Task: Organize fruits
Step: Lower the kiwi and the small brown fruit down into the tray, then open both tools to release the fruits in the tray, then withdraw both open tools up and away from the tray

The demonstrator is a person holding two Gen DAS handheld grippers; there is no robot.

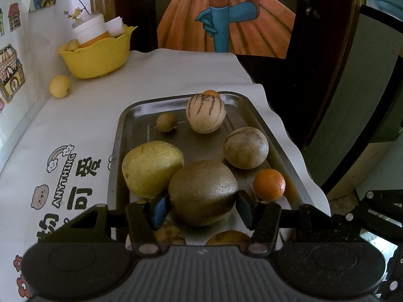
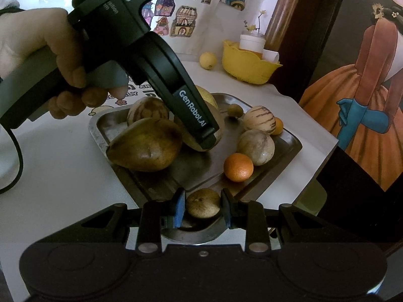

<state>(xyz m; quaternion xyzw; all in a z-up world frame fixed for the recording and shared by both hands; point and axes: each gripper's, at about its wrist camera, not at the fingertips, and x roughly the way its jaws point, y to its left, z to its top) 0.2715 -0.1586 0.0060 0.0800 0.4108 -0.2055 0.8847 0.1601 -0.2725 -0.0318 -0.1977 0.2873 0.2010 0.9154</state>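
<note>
Clearly the left gripper (image 1: 202, 207) has its blue pads clamped across the widest part of a large brown-green fruit (image 1: 202, 192) lying in the metal tray (image 1: 136, 115), while the right gripper (image 2: 203, 210) is closed on a small brown fruit (image 2: 203, 203) at the tray's near edge. Both look firm-skinned and round, so I judge them apt to roll or slip out of flat pads unless taken at the middle; the large one probably weighs a fair bit, and a ripe one may bruise under a hard squeeze. A yellow pear (image 1: 152, 167) touches the big fruit on one side, and an orange (image 1: 269, 184) sits near it on the other. Two striped melons (image 1: 206, 113) and a smaller fruit lie farther back. A yellow basket (image 1: 97, 58), possibly the destination, stands well apart on the white cloth (image 1: 75, 125), with a lemon (image 1: 59, 86) beside it.
</note>
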